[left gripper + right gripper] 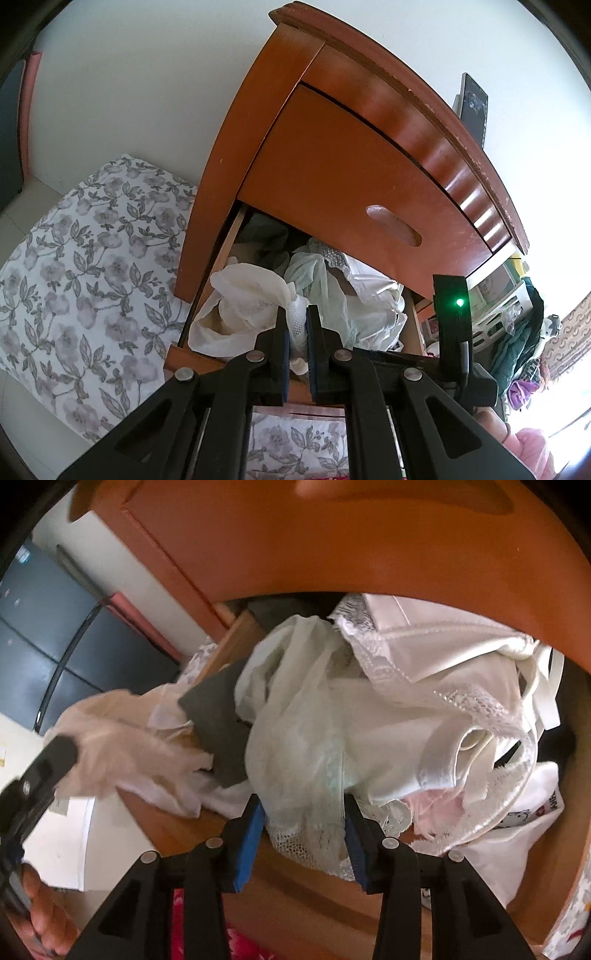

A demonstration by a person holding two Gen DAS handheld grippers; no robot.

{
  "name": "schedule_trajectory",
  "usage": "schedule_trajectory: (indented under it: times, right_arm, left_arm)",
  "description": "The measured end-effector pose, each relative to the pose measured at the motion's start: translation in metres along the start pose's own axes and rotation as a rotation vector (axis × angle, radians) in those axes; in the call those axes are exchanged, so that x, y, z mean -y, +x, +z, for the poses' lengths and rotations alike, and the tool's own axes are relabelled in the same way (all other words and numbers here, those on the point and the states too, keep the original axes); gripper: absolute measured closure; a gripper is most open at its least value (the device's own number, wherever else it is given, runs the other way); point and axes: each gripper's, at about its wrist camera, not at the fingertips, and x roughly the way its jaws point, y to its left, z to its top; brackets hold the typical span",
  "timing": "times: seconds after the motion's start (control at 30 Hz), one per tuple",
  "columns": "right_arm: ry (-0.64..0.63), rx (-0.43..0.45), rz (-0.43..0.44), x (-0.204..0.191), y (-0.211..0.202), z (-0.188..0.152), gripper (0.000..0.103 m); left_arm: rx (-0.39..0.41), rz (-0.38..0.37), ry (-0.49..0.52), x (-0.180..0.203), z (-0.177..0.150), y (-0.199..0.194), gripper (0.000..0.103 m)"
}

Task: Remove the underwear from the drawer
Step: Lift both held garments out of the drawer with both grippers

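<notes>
The lower drawer (207, 295) of a wooden nightstand stands pulled out, heaped with white and pale underwear. My left gripper (295, 314) is shut on a cream mesh garment (243, 295) at the drawer's front left corner. In the right wrist view that same gripper (48, 768) shows at the left with the cream garment (122, 738) trailing from it. My right gripper (304, 812) hangs over the drawer (177, 823) with its fingers apart. A pale green lace garment (295, 738) lies loosely between the blue pads (251, 834). White satin and lace pieces (424, 701) fill the right of the drawer.
The shut upper drawer front (351, 184) overhangs the open one. A bed with a floral sheet (92, 258) lies left of the nightstand. A dark flat device (474, 107) leans on its top. Clothes and clutter (517, 332) pile up at the right. A dark cabinet (55, 627) stands behind.
</notes>
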Motion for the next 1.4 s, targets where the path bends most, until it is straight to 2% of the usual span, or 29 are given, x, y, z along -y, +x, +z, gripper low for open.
schedule_trajectory:
  times: [0.1,0.17,0.23,0.6,0.8,1.07,1.4]
  right_arm:
    - [0.021,0.000,0.015,0.002,0.006,0.003,0.061]
    - [0.025,0.005,0.041,0.004,0.006,0.004,0.087]
    - [0.037,0.021,0.091,0.007,0.004,0.001,0.095]
    - [0.088,0.246,0.434,0.022,-0.052,-0.009,0.096]
    - [0.096,0.319,0.583,0.024,-0.076,-0.009,0.097]
    - [0.054,0.436,0.677,0.009,-0.123,-0.016,0.097]
    - [-0.005,0.639,0.673,0.021,-0.218,-0.045,0.097]
  left_arm:
    - [-0.005,-0.001,-0.001,-0.001,0.000,0.002,0.095]
    - [-0.011,0.001,-0.001,-0.001,0.000,0.003,0.095]
    - [-0.011,0.002,-0.003,-0.002,0.000,0.004,0.095]
    - [0.017,-0.002,0.003,0.003,0.000,-0.006,0.095]
    - [0.049,-0.017,0.026,0.015,0.002,-0.016,0.095]
    - [0.114,-0.050,0.052,0.029,0.008,-0.040,0.096]
    - [0.224,-0.116,0.182,0.083,0.023,-0.087,0.095]
